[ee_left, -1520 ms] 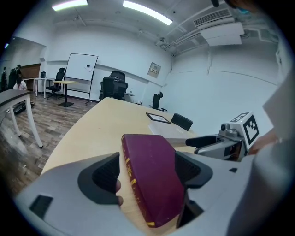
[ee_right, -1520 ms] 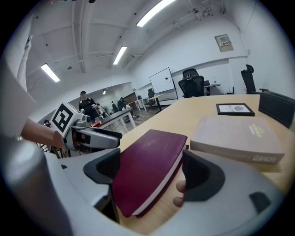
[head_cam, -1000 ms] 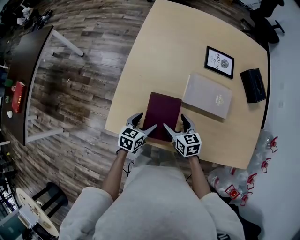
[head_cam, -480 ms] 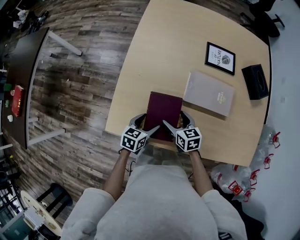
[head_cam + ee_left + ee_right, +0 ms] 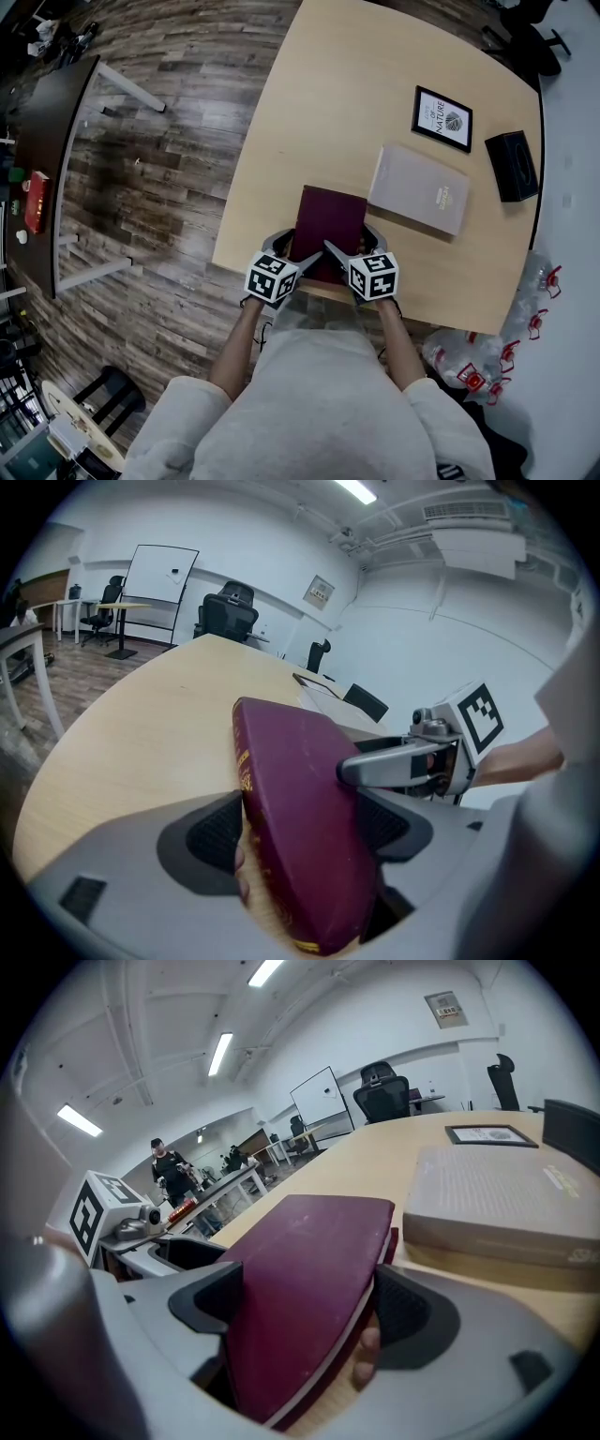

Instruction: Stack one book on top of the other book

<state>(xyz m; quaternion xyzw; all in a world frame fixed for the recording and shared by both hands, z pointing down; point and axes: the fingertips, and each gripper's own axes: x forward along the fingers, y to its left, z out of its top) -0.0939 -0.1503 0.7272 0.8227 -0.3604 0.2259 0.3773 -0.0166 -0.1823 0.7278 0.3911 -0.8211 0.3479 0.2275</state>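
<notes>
A maroon book point(image 5: 330, 223) lies at the near edge of the tan table point(image 5: 356, 84), and a thicker grey book point(image 5: 419, 190) lies just to its right. My left gripper point(image 5: 293, 248) is shut on the maroon book's near left corner, at the spine. My right gripper point(image 5: 352, 242) is shut on its near right corner. In the left gripper view the maroon book point(image 5: 300, 808) sits tilted between both pads, with the right gripper point(image 5: 422, 757) behind it. The right gripper view shows the maroon book point(image 5: 314, 1260) filling the jaws, and the grey book point(image 5: 506, 1199) flat beyond.
A framed picture point(image 5: 442, 119) and a black box point(image 5: 511, 166) sit on the table's far right. Plastic bottles point(image 5: 478, 370) lie on the floor to my right. A dark table point(image 5: 47, 122) stands far left, an office chair point(image 5: 534, 28) at the top right.
Both grippers have slid inward along the maroon book's near edge and their jaws have narrowed onto its corners. The books have not moved.
</notes>
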